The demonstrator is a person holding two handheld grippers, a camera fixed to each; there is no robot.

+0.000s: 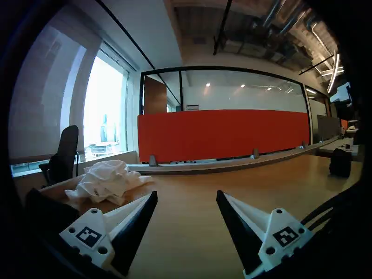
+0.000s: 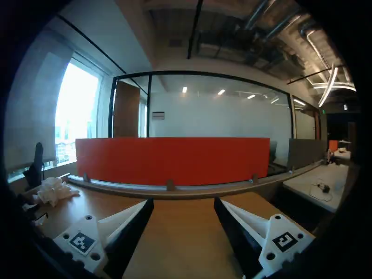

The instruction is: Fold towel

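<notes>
You are at the reach-in step, with nothing grasped. Your left gripper point(image 1: 186, 192) and right gripper point(image 2: 183, 200) are both spread wide and hold nothing. The towel point(image 1: 107, 181) sits on the wooden surface point(image 1: 260, 181) ahead-left, a crumpled white heap. Your next move is probably to reach it and find an edge.

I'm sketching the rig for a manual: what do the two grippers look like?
The left gripper and right gripper look alike: two tapered white plastic fingers with black inner faces, pointed tips, and a square black-and-white marker on each base.
</notes>
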